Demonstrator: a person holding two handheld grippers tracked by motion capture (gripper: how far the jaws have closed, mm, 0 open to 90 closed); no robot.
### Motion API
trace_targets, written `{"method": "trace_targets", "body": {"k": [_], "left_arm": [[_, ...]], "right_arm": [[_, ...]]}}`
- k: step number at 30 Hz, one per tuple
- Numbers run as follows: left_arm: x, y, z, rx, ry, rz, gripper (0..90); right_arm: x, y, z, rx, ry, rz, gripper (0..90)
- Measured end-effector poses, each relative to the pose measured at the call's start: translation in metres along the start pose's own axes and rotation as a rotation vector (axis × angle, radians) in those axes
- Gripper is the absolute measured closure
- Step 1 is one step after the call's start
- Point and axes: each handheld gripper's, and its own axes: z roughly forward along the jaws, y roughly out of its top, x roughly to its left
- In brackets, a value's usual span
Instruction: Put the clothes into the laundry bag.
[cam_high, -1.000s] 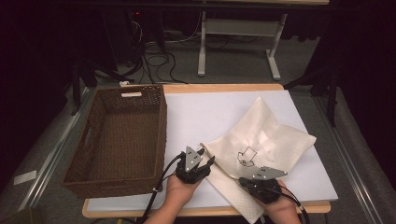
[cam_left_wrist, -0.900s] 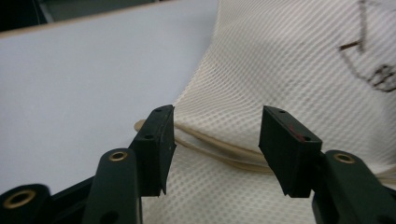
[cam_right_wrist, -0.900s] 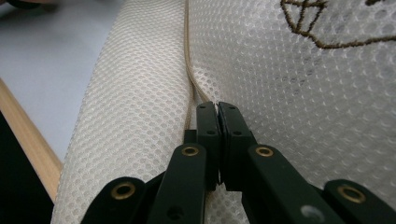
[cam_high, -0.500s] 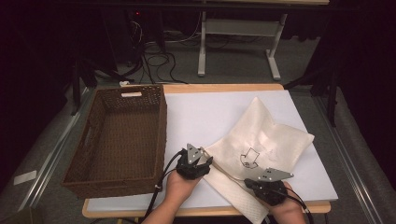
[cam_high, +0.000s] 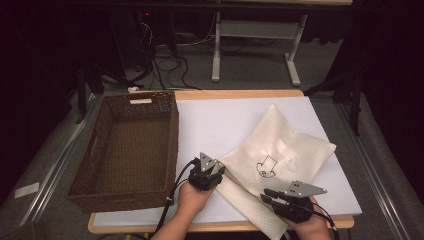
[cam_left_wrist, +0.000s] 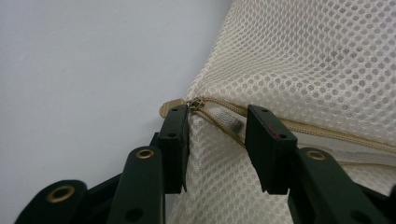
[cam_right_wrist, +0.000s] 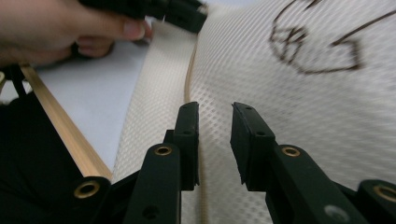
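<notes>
Left gripper view: left gripper (cam_left_wrist: 217, 123), jaws parted, straddles the cream mesh zippered bag's (cam_left_wrist: 303, 60) zipper pull (cam_left_wrist: 196, 103), seemingly ungrasped; right gripper (cam_right_wrist: 214, 126) is likewise unclenched.

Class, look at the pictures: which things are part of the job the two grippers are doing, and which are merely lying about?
In the job: mesh laundry bag; its zipper; left gripper, jaws open astride the zipper end; right gripper, jaws open over the bag's zipper seam.

Lying about, as far as I can tell: wicker basket; table.

cream mesh bag (cam_high: 280, 155), brown basket (cam_high: 130, 145), white table (cam_high: 220, 120).
</notes>
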Motion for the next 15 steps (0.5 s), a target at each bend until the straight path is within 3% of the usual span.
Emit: {"method": "trace_targets", "body": {"k": [3, 7, 9, 15], "left_arm": [[0.000, 0.000, 0.000, -0.004, -0.001, -0.003, 60.1], [0.001, -0.001, -0.003, -0.016, 0.004, -0.009, 57.2], [0.002, -0.001, -0.004, -0.029, -0.002, -0.026, 57.7], [-0.001, 0.002, -0.013, -0.088, -0.006, -0.019, 58.7]], "right_arm": [[-0.006, 0.003, -0.014, -0.057, -0.023, 0.025, 71.9], [-0.025, 0.001, -0.032, -0.113, -0.121, 0.086, 71.8], [-0.034, -0.003, -0.039, -0.122, -0.179, 0.123, 71.4], [-0.052, -0.013, -0.055, -0.137, -0.305, 0.191, 67.6]]}}
